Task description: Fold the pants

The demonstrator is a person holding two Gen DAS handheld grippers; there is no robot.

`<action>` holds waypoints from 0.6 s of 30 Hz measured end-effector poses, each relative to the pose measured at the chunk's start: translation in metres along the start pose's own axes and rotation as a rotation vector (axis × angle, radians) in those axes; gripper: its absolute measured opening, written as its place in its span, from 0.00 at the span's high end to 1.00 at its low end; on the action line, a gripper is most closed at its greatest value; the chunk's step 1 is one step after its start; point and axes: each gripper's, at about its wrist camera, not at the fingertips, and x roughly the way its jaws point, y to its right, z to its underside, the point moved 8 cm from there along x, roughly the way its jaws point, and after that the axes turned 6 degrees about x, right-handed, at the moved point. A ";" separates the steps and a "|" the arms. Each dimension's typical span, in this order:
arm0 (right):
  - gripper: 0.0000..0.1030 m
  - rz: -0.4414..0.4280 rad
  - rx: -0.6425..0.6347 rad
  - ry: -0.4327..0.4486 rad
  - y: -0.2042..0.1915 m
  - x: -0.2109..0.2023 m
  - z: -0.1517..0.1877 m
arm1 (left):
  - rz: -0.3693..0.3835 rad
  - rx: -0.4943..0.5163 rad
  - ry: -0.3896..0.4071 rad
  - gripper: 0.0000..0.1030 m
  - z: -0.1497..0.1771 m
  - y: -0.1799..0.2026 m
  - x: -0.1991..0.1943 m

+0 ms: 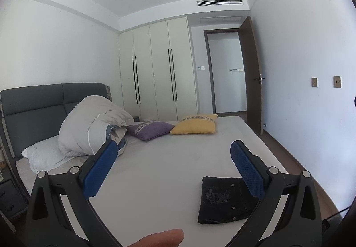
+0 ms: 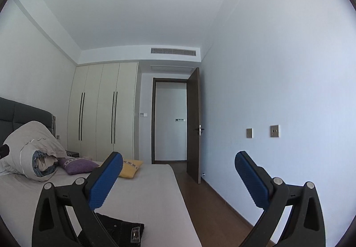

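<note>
Black pants lie folded into a compact rectangle on the pale bed sheet, near the bed's right edge. My left gripper is open and empty, held above the bed, with the pants below its right finger. My right gripper is open and empty, raised above the bed's edge; the pants show under its left finger. A thumb shows at the bottom of the left wrist view.
A rolled grey duvet and a white pillow lie by the dark headboard. A purple cushion and a yellow cushion lie at the bed's far side. Wardrobe, open door, wood floor on the right.
</note>
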 end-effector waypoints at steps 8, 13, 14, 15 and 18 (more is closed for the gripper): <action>0.00 -0.031 0.031 -0.135 -0.012 0.023 0.008 | 0.073 0.080 -0.082 0.00 0.007 0.026 0.009; 0.00 -0.089 0.091 -0.348 -0.026 0.049 0.062 | 0.117 0.042 -0.271 0.00 0.057 0.051 0.035; 0.00 -0.086 0.089 -0.374 -0.027 0.053 0.072 | 0.122 0.051 -0.303 0.00 0.069 0.057 0.042; 0.00 -0.082 0.088 -0.400 -0.027 0.055 0.082 | 0.129 0.060 -0.330 0.00 0.079 0.064 0.046; 0.00 -0.048 0.067 -0.483 -0.023 0.065 0.113 | 0.137 0.076 -0.411 0.00 0.110 0.079 0.059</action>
